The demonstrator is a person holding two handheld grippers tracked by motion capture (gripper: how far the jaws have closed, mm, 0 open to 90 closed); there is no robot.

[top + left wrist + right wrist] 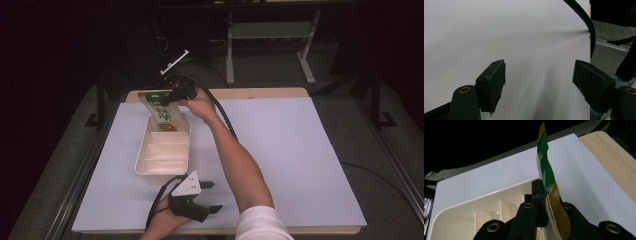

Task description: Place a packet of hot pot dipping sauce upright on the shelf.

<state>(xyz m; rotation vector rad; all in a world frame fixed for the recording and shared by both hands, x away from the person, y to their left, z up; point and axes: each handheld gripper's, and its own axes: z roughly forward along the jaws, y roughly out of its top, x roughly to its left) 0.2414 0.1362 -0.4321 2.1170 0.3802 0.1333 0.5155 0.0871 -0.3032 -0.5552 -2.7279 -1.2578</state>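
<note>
- The right gripper (172,97) is clamped tight on a flat green packet (162,112), pinching its top edge so the packet hangs tilted over the far end of the cream tray (142,162).
- In the right gripper view the packet (545,170) is seen edge-on, a thin green and gold strip rising from between the closed jaws, with the tray's rim (486,195) and its dividers just below.
- The packet's lower end sits in or just above the tray's farthest compartment; I cannot tell whether it touches the bottom.
- The left gripper (212,196) rests near the tray's near end, toward the table's front edge, jaws wide apart with nothing between them.
- In the left gripper view only the white table sheet (499,32) lies between its spread jaws, and a black cable (586,22) crosses beyond them.
</note>
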